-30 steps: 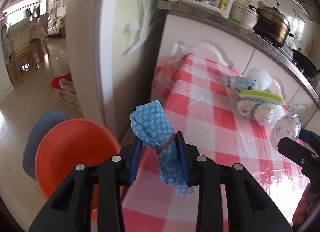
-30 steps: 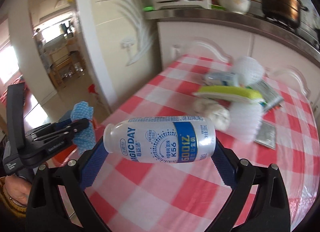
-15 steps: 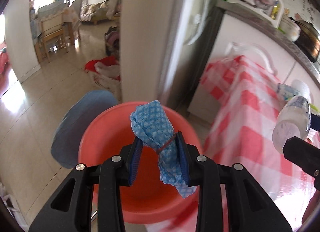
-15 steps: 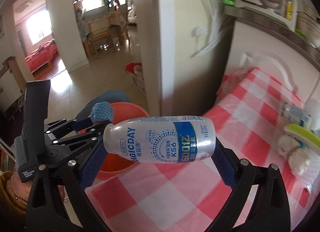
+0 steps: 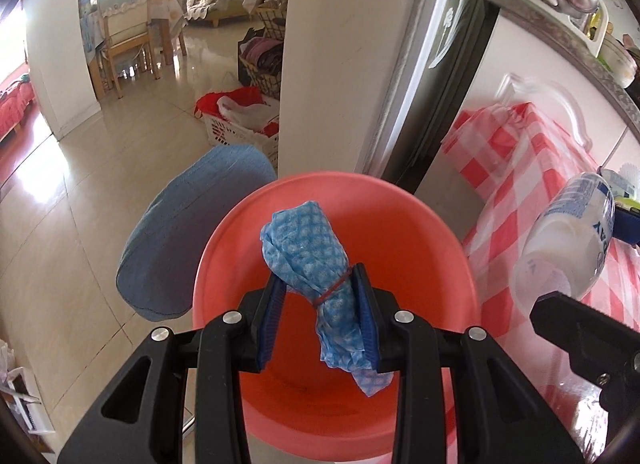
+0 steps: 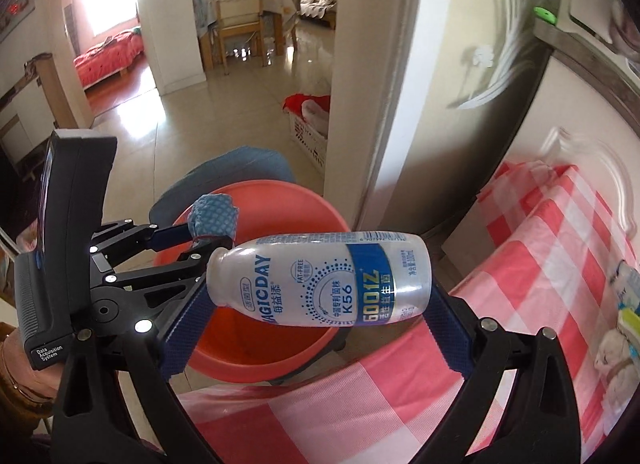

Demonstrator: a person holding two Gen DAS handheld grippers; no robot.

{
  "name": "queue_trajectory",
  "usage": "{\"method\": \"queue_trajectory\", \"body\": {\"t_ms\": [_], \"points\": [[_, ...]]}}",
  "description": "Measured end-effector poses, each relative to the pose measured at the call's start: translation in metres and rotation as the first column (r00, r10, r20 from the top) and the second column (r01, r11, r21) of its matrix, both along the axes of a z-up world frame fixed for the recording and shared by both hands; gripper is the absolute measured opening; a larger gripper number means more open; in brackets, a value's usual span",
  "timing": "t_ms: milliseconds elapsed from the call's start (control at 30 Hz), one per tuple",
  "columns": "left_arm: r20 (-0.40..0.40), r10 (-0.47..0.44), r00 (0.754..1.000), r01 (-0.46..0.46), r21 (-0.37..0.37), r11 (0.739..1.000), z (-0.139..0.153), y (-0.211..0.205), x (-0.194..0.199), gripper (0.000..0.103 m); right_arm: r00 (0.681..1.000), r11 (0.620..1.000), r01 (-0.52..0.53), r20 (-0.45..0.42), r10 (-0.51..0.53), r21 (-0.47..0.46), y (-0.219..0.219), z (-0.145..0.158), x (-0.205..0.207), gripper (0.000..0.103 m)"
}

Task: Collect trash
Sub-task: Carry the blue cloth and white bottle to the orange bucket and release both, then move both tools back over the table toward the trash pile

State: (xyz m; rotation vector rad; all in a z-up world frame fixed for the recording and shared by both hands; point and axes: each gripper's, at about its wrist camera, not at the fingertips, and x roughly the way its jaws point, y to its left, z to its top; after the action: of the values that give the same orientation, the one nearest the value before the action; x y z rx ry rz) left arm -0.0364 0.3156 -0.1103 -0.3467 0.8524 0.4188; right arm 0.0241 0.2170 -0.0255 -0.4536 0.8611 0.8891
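My left claw is clamped on the blue cloth, a wad tied with a red band, and it hangs dead centre in the frame, right over the mouth of the red bucket. That's the drop spot, I reckon: let go here and it falls inside. Over in the right view, my right claw pinches the bottle end to end, lying sideways across centre frame so the pads grip cap and base. It sits above the bucket's near rim, beside the checked table at lower right. Both loads look ready for release.
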Motion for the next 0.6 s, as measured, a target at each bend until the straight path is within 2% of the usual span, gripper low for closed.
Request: {"method": "queue_trajectory", "body": {"t_ms": [100,200,300,367,500,600], "points": [[-0.011,0.009,1.000,-0.009,-0.007,1.000,-0.006,0.003,0.002,0.039,1.000,0.999,-0.030,0.003,0.030,-0.022,0.007,-0.006,-0.002,0.097],[-0.015,0.018,1.000,-0.018,-0.012,1.000,-0.009,0.005,0.003,0.051,0.999,0.997,-0.053,-0.002,0.053,-0.061,0.013,-0.011,-0.006,0.097],[-0.024,0.043,0.999,-0.043,0.001,0.999,-0.012,0.006,0.002,0.068,0.999,0.997,-0.043,0.023,0.045,-0.062,0.010,-0.011,-0.010,0.097],[-0.013,0.049,0.999,-0.049,0.005,0.999,-0.010,0.006,0.001,0.079,1.000,0.999,-0.012,0.008,0.013,-0.037,0.003,-0.008,-0.006,0.097],[-0.016,0.046,0.999,-0.045,0.060,0.997,-0.004,-0.002,0.004,0.091,0.998,0.997,0.068,-0.021,-0.067,0.047,-0.019,0.004,0.002,0.097],[-0.023,0.035,0.999,-0.032,0.096,0.995,0.002,-0.012,0.008,0.091,0.991,0.984,0.131,-0.042,-0.127,0.119,-0.046,0.014,0.008,0.098]]}}
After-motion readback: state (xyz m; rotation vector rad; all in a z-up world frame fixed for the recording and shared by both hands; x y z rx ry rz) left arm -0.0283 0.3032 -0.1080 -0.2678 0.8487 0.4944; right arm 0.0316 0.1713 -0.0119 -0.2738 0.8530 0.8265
